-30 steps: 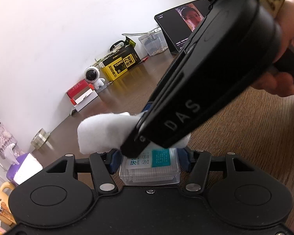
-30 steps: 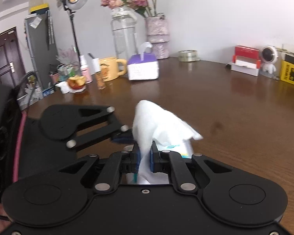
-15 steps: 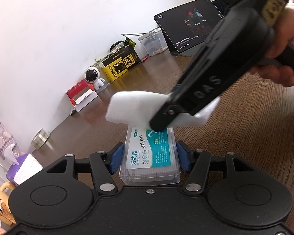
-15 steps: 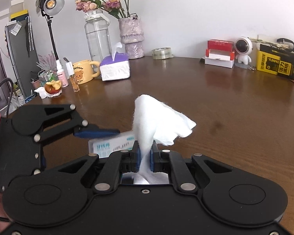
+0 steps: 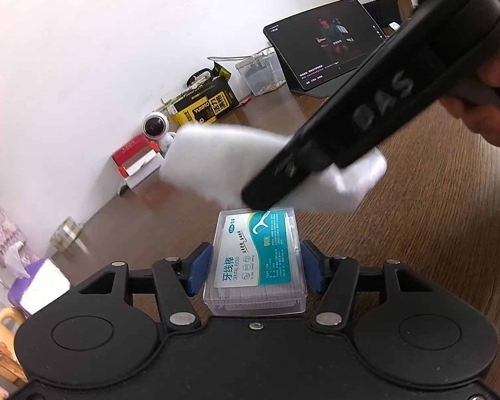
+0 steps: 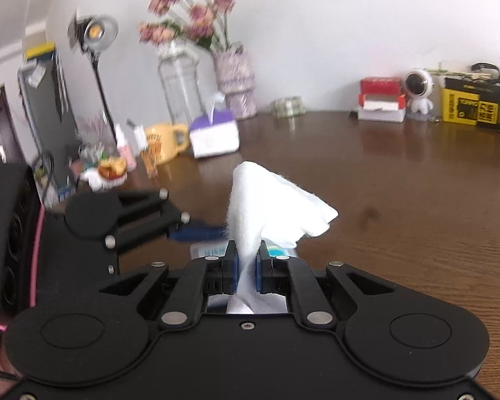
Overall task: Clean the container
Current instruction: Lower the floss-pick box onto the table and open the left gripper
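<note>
On the far left of the left wrist view, a purple tissue box [image 5: 38, 283] and a yellow mug [image 5: 1, 321] are standing at the edge of the brown wooden table [image 5: 416, 250], w/ a roll of tape [image 5: 66, 235] lying further along by the wall. Next a red and white box [image 5: 136, 160] and a small white robot figure [image 5: 156, 128] are sitting against the wall, then a yellow and black carton [image 5: 206, 105], a clear plastic bin [image 5: 261, 75] and a tablet [image 5: 326, 43] that is leaning on its stand.

In the middle, low, the left gripper [image 5: 255, 265] is holding the clear dental floss box [image 5: 255, 260]: the blue pads are pressing on its two long sides, and the teal label is facing up. The box is pointing away from the camera, just above the table.

Above the far end of the box, a white tissue [image 5: 216, 163] is spreading out, blurred at the edges. The right gripper [image 6: 246, 266] is coming in from the upper right in a person's hand [image 5: 490, 113], its tip just over the far edge of the box. In the right wrist view its jaws are standing narrow, pinching the tissue between the blue pads, and the tissue is rising in a peak in front. The floss box is showing only a little behind the tissue, approx. under it; I cannot tell if they are touching.
</note>
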